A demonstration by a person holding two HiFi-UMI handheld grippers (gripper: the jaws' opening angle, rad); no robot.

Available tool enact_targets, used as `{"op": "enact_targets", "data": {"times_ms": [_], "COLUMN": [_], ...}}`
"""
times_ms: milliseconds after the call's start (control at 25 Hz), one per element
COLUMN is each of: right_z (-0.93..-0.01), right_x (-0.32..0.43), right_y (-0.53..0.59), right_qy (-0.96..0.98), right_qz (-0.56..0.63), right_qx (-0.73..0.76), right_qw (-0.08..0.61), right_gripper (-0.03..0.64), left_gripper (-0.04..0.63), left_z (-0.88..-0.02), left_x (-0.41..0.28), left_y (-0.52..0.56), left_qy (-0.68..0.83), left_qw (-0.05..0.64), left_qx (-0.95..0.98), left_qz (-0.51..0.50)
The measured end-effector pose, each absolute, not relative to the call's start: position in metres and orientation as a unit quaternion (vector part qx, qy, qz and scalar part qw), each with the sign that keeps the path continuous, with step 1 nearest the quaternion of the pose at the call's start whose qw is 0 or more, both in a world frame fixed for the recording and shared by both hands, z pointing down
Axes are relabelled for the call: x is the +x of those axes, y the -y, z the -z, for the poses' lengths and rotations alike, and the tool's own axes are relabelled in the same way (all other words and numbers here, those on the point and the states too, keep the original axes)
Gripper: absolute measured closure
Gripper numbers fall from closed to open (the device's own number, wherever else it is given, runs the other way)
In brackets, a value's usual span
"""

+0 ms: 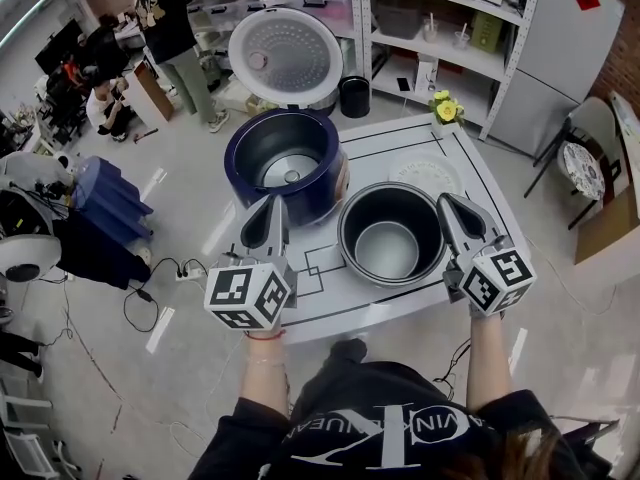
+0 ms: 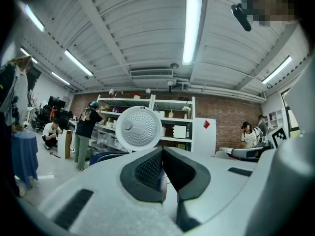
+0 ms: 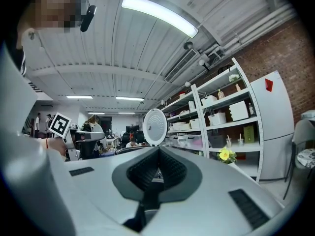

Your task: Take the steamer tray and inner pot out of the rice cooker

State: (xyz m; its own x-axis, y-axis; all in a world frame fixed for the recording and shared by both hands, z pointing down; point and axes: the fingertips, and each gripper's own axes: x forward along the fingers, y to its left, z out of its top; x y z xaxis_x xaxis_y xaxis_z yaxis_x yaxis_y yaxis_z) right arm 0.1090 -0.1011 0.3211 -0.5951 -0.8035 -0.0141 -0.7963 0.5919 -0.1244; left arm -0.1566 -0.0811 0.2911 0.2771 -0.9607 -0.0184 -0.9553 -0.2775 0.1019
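holding both grippers shut and empty, inner pot [image 1: 362,218] and steamer tray [image 1: 425,175] out of the rice cooker [image 1: 322,186]

left gripper [image 1: 273,204] has its jaws pressed together with nothing between them. in the left gripper view its dark ribbed pads [image 2: 147,173] meet along one seam. right gripper [image 1: 447,201] is pressed together the same way and just as empty, its pads [image 3: 143,169] closed tip to tip in the right gripper view. each gripper sits in one of the person's hands and points level, away from the body.

the left gripper's tip is just in front of the rice cooker, on its near side. the right gripper is well to the right of the rice cooker, with the inner pot between the two grippers. the dark blue rice cooker stands on the white bench [image 1: 330,303], its well bare down to the grey heating plate. its round lid [image 1: 285,56] is tipped open behind it.

the inner pot stands upright on the bench just beside the rice cooker, on its right, and is empty. the white perforated steamer tray lies flat on the bench to the right of the rice cooker, beyond the inner pot. a small bunch of yellow flowers [image 1: 443,108] sits further back and to the right of the rice cooker. white shelves [image 1: 430,28] run behind the rice cooker, and a person [image 1: 175,28] stands behind it to its left.
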Motion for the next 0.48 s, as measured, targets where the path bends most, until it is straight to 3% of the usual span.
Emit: {"op": "enact_targets", "data": {"times_ms": [480], "right_z": [-0.3273], "right_x": [0.1148], "right_y": [0.1068], "right_qy": [-0.890], "right_qz": [0.058], "right_qx": [-0.450], "right_qw": [0.037], "right_gripper": [0.618], "left_gripper": [0.584], "left_z": [-0.2956], "left_x": [-0.1479], "left_y": [0.0865], "left_qy": [0.598], "left_qw": [0.026], "left_qx": [0.801], "left_qz": [0.027]}}
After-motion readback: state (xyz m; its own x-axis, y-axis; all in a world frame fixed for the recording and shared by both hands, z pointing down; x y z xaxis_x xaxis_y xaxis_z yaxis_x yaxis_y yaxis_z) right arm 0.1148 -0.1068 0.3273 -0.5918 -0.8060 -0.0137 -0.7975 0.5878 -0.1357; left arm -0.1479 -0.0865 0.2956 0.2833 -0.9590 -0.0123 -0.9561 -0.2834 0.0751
